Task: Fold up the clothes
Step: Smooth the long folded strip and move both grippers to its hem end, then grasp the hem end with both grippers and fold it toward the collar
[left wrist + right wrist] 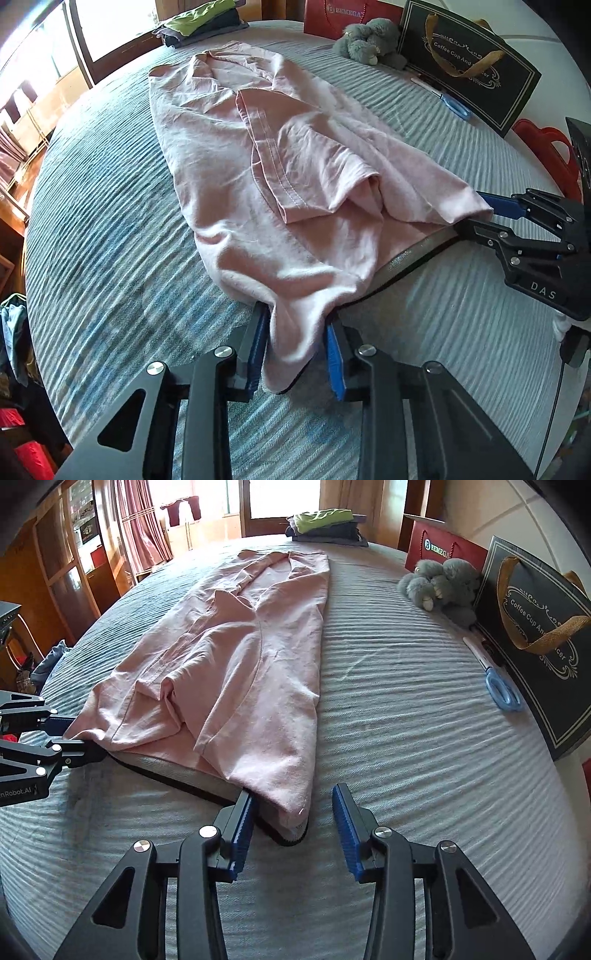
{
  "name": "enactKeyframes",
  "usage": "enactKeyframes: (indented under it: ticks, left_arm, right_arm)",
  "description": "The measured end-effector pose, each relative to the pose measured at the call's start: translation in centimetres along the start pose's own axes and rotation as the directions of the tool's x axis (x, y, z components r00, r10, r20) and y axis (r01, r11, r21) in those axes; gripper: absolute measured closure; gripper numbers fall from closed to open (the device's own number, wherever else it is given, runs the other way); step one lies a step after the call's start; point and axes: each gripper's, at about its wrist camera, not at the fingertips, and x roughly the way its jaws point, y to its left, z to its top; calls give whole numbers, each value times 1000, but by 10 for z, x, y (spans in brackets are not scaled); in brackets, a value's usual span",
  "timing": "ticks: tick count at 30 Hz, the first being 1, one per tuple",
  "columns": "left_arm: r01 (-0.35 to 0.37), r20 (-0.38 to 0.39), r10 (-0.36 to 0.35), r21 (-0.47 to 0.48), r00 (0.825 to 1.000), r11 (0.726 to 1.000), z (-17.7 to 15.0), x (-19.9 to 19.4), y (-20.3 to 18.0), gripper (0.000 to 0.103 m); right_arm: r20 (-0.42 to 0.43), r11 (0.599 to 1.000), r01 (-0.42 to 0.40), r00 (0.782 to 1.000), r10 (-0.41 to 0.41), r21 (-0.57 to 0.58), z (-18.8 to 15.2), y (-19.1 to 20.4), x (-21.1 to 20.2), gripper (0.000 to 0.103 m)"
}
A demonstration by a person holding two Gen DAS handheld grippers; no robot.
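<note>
Pink shirt spread lengthwise along the middle of the bed, sleeves folded inward, hem at the near edge. Left tongs parted around the hem's left corner, fabric bunched between the pads, not clamped. Right tongs spread wide around the hem's right corner. Folded clothes stack at the far edge; scissors near the right edge.

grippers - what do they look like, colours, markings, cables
Both match: the left gripper and right gripper have black angular linkage arms with triangular cutouts, silver round pivot bolts and blue ribbed finger pads. White lettering marks the bodies. A thin black cable trails from the right one.
</note>
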Motion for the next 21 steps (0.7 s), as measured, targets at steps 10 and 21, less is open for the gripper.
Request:
enactKeyframes:
  ticks: [10,21]
  left_arm:
    - [-21,-7,21,34,1000,999,-24,-18,-5,70]
    - [39,11,-40,82,999,996,-24,-23,7,95]
  right_arm:
    - [16,1000,28,999,-28,2,-1,2,-1,62]
    - [37,999,48,998,-49,23,23,9,-10,90]
